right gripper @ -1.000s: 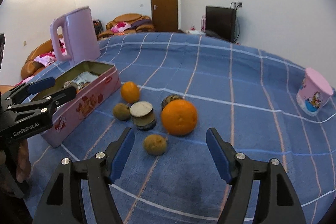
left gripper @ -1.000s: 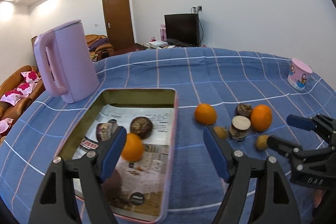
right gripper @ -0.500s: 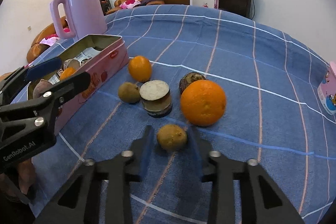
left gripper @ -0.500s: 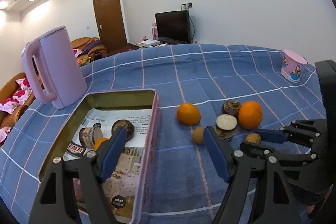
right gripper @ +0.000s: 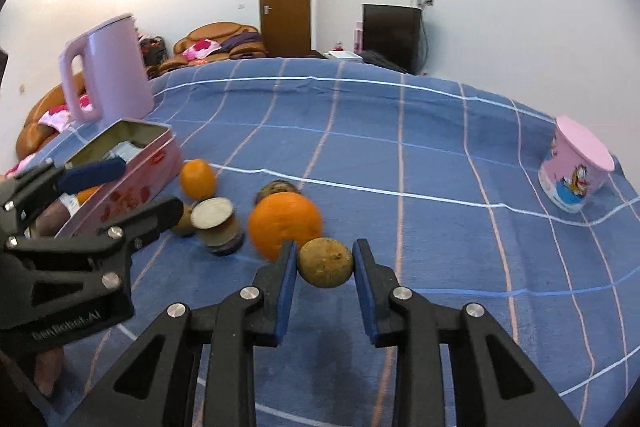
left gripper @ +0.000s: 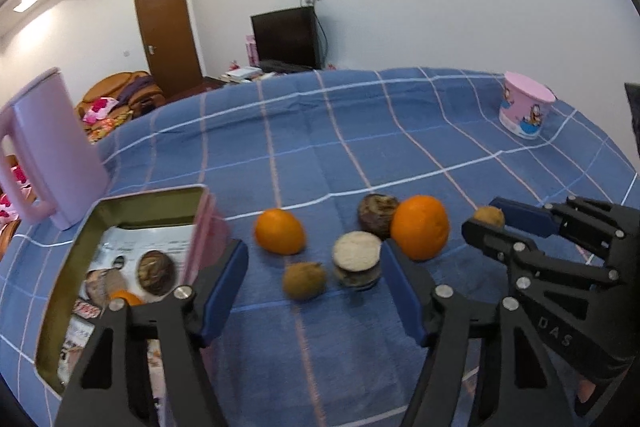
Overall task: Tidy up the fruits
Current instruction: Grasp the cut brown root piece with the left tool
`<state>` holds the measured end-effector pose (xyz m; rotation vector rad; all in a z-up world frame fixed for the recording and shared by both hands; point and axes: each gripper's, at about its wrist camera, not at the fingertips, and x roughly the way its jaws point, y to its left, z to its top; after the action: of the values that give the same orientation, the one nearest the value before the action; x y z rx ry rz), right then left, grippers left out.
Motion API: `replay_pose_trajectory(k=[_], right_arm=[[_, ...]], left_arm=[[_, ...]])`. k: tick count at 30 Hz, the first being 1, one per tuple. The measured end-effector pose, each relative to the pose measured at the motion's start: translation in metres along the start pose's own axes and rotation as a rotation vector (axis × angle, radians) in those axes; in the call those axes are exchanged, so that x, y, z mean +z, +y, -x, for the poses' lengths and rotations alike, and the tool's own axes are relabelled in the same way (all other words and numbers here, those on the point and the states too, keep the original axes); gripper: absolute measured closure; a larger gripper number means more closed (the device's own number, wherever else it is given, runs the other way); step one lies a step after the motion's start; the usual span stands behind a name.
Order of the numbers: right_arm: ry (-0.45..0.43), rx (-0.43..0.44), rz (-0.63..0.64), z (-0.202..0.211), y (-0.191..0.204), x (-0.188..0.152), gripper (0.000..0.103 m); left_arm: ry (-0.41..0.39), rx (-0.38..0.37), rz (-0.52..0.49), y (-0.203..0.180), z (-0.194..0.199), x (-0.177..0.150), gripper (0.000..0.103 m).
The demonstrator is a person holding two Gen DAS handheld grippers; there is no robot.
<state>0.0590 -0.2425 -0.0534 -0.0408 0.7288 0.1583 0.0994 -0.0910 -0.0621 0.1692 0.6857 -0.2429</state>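
My right gripper [right gripper: 325, 255] is shut on a small brown fruit [right gripper: 325, 263], held just off the blue cloth beside the large orange [right gripper: 284, 223]. In the left wrist view that fruit [left gripper: 489, 215] sits between the right gripper's tips. My left gripper [left gripper: 314, 291] hovers over the loose pile with its jaws closing. A second brown fruit [left gripper: 304, 280] and a cut round piece [left gripper: 356, 259] lie between its fingers, untouched. A small orange [left gripper: 279, 231] and a dark round fruit [left gripper: 377, 213] lie behind. The pink tin [left gripper: 148, 197] at the left holds an orange [left gripper: 124, 297] and several other pieces.
A pink kettle [left gripper: 52, 151] stands behind the tin at the far left. A pink cartoon cup [left gripper: 526, 111] stands at the far right of the checked blue cloth [left gripper: 360, 131]. Sofas, a door and a television lie beyond the table.
The right gripper closed around the small brown fruit and now grips it. The left gripper swung right, from over the tin to over the loose fruit, and its jaws narrowed slightly.
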Motion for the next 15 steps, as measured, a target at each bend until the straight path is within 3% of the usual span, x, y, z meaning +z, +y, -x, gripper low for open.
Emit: replay_pose_trajectory(k=[3,11,15], right_arm=[[-0.002,0.007,-0.027,0.001,-0.006,0.0,0.073],[-0.002,0.02,-0.048,0.0,-0.009,0.0,0.073],[0.001,0.026,-0.041,-0.001,-0.008,0.001,0.073]], left_arm=[[0.039,-0.022,-0.01,-0.006,-0.013,0.002,0.043],[0.08,-0.034,-0.026,-0.014,-0.03,0.001,0.046],[0.07,-0.056,-0.033,-0.017,-0.031,0.003,0.068]])
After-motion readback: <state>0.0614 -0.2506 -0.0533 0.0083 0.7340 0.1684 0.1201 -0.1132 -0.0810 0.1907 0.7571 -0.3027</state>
